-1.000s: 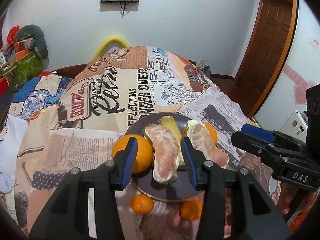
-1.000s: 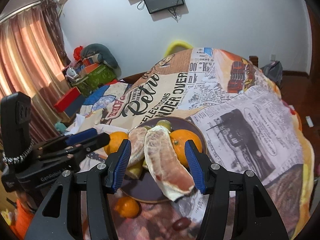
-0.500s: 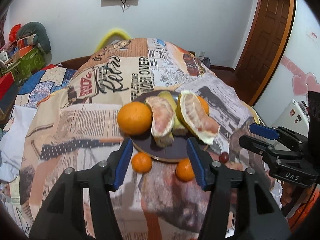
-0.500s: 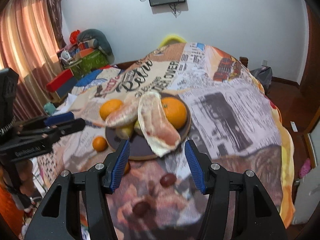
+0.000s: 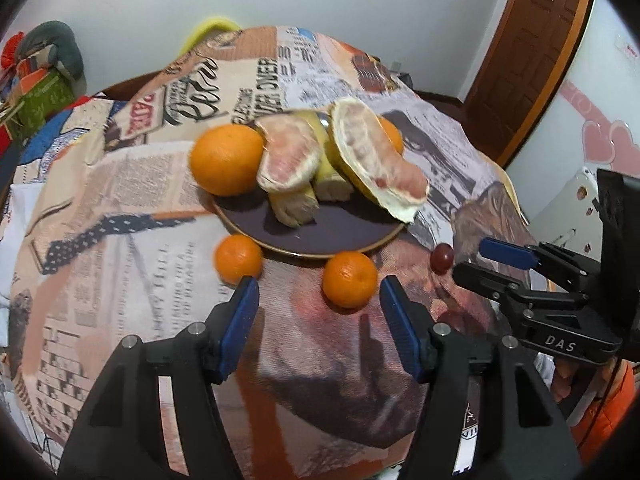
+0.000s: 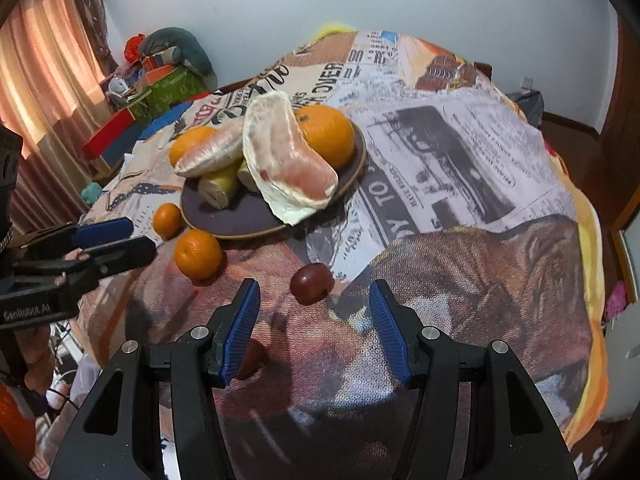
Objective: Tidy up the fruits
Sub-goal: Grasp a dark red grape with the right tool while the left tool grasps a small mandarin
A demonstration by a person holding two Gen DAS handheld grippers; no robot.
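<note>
**Fruit plate on the newspaper-print cloth, both grippers hovering with nothing in them**

The only container here is a dark round plate (image 5: 320,236) with a thin tan rim, sitting on a table covered in a newspaper-print cloth (image 5: 132,280). It's pretty loaded. There's a big orange (image 5: 226,159) at the left edge, a second orange (image 6: 328,136) at the far right side, two fat peeled pomelo segments (left one (image 5: 290,158), right one (image 5: 376,164), which sticks out over the rim), and a couple of pale yellowish peeled pieces (image 5: 294,206) tucked under them. I can't tell exactly what those are.

Off the plate, on the cloth just in front of it: two small mandarins, one on the left (image 5: 238,258) and one nearer the middle (image 5: 350,278), both close to the rim but not on the plate. A small dark red round fruit (image 6: 311,283), a grape or something like it, lies to the right of them.

The left gripper (image 5: 318,320) has just been spreading its blue pads wider; they stand apart with nothing between them, the middle mandarin sitting just beyond the tips. The right gripper (image 6: 313,322) has just narrowed a little, but its pads are also apart and empty, with the red fruit just ahead of the gap. A second dark fruit (image 6: 252,358) peeks out behind its left pad.
</note>
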